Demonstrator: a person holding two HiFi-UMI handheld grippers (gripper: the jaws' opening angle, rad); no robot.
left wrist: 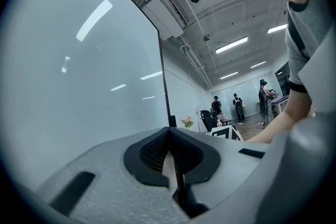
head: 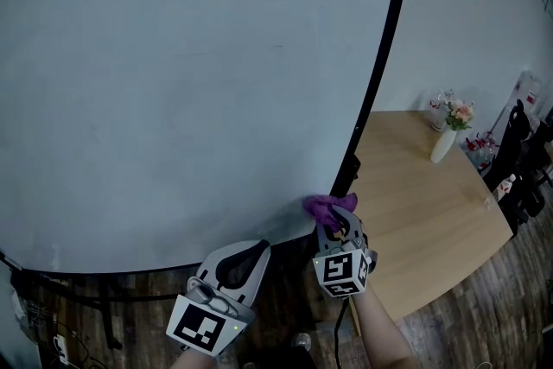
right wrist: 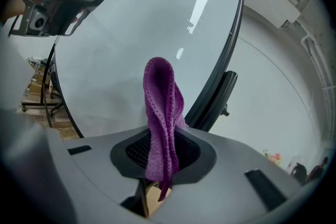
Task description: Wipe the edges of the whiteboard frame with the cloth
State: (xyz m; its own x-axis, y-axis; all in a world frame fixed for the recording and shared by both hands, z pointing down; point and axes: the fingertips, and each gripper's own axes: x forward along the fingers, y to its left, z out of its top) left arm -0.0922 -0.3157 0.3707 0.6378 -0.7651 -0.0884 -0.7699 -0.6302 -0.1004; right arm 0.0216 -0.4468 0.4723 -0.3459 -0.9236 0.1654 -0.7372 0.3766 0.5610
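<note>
held the purple cloth pinched between the closed jaws of the right gripper, fold sticking out past the tips, right by the lower corner of the black whiteboard frame. had the left gripper closed on nothing, lower left of the cloth.

Ahead the whiteboard, table right of it, vase on table, cloth at whiteboard's lower corner

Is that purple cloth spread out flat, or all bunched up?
Bunched up. The purple cloth stands as a narrow folded strip pinched between the right gripper's shut jaws.
</note>
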